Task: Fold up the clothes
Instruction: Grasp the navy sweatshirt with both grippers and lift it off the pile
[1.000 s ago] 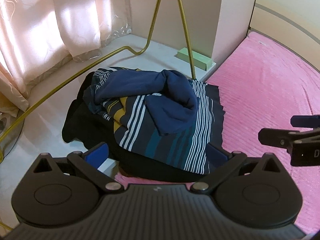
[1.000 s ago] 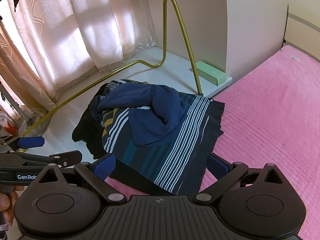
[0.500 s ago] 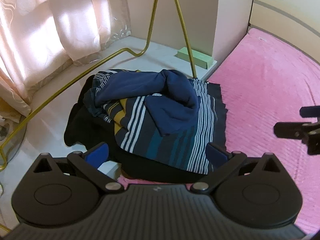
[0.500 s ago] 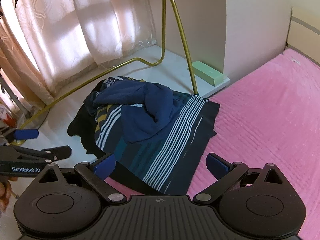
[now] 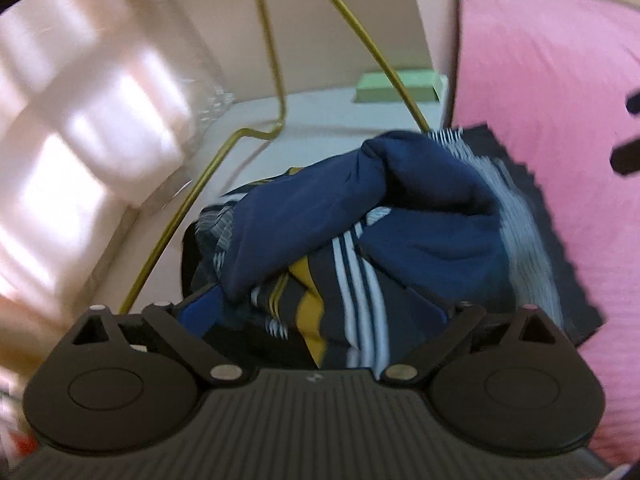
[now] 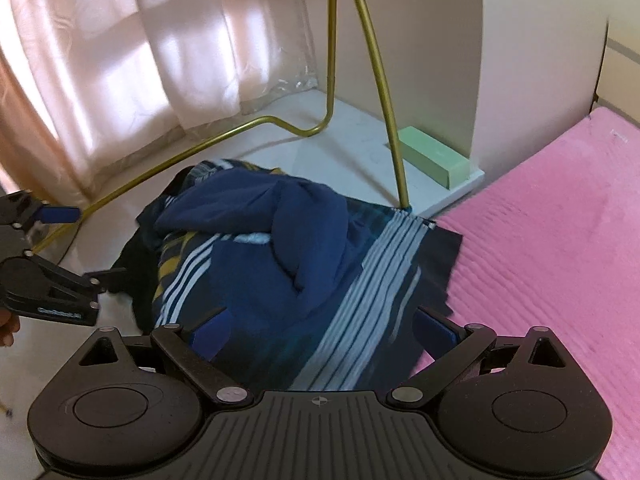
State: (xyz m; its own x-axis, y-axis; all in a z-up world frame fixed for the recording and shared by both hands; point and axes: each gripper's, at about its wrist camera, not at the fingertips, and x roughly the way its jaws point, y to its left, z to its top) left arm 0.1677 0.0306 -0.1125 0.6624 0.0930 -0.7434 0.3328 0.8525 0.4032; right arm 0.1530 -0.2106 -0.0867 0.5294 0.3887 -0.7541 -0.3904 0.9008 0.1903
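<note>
Closing left tool over clothes pile — nothing pinched; right tool wide open.

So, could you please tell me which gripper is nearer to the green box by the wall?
Right. The right gripper hangs over the clothes pile's bed-side edge, toward the green box; the left gripper, jaws closing on nothing, sits at the pile's far side.

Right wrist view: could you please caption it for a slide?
Open right gripper above crumpled striped clothes on a pink bed.

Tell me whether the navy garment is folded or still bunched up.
Bunched, not folded: the navy garment lies twisted in a crumpled heap over the striped cloth, no neat edges.
</note>
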